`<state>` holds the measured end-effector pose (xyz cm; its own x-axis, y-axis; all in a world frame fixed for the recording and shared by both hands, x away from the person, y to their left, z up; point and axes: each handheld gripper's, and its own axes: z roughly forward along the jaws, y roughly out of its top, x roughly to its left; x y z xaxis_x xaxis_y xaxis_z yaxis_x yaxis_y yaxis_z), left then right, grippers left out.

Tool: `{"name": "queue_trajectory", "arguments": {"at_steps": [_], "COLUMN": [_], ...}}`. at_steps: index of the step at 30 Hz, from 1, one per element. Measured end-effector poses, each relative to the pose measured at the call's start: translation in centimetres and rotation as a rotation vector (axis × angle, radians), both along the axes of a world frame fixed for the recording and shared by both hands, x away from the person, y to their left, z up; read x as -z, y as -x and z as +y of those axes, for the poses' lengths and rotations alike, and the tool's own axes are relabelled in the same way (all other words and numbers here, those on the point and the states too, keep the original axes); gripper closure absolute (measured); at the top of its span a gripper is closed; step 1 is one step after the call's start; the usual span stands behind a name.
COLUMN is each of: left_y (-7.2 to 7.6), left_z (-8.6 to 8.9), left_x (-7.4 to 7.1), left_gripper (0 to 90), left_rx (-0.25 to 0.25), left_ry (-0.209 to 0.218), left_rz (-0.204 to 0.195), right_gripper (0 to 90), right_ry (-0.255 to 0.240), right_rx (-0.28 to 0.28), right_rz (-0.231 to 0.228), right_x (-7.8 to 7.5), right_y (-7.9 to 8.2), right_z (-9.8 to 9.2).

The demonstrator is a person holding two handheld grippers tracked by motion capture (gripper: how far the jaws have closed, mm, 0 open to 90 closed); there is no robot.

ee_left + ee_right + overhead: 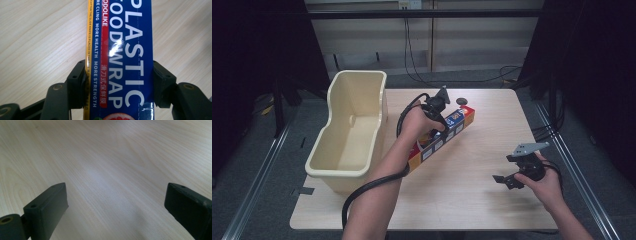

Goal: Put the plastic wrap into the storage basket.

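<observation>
A: So, status?
B: My left hand-held gripper [116, 82] is clamped on the plastic wrap box [120, 50], just right of the cream bin [349, 130]. Grab done; binning it is likely left.
A: Right one?
B: Right hand-held gripper [116, 202] gapes empty over the worktop [105, 165].

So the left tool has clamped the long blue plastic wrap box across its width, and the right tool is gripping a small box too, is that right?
Not quite. The left tool has indeed clamped the plastic wrap box across its width, but the right tool grips nothing: the right gripper view shows its jaws wide apart with only bare table between them.
</observation>
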<state>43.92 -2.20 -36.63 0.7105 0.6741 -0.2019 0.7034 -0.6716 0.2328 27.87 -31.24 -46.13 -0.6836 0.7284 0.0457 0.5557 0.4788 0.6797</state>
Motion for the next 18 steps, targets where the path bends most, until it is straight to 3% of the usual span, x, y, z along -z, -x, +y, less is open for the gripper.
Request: {"name": "queue_trajectory", "arguments": {"at_steps": [2,7,8,18], "left_y": [0.1,0.1,0.2,0.3], "left_z": [0.2,0.9,0.9,2.2], "left_x": [-0.5,-1.4,-1.5,-3.2], "left_gripper": [40.8,40.8,40.8,40.8], "left_rx": [-0.016,0.003,-0.015,-0.024], "left_ry": [0.000,-0.011,-0.014,0.013], "left_rz": [0.004,0.010,0.007,0.011], "right_gripper": [4.4,4.4,4.4,4.4], "right_ry": [0.000,-0.001,-0.001,0.004], "right_rx": [-0.002,0.000,-0.001,0.000], "right_rz": [-0.003,-0.005,-0.001,-0.003], "right_x": [0.0,0.0,0.0,0.0], "right_y": [0.0,0.0,0.0,0.0], "right_z": [0.0,0.0,0.0,0.0]}}
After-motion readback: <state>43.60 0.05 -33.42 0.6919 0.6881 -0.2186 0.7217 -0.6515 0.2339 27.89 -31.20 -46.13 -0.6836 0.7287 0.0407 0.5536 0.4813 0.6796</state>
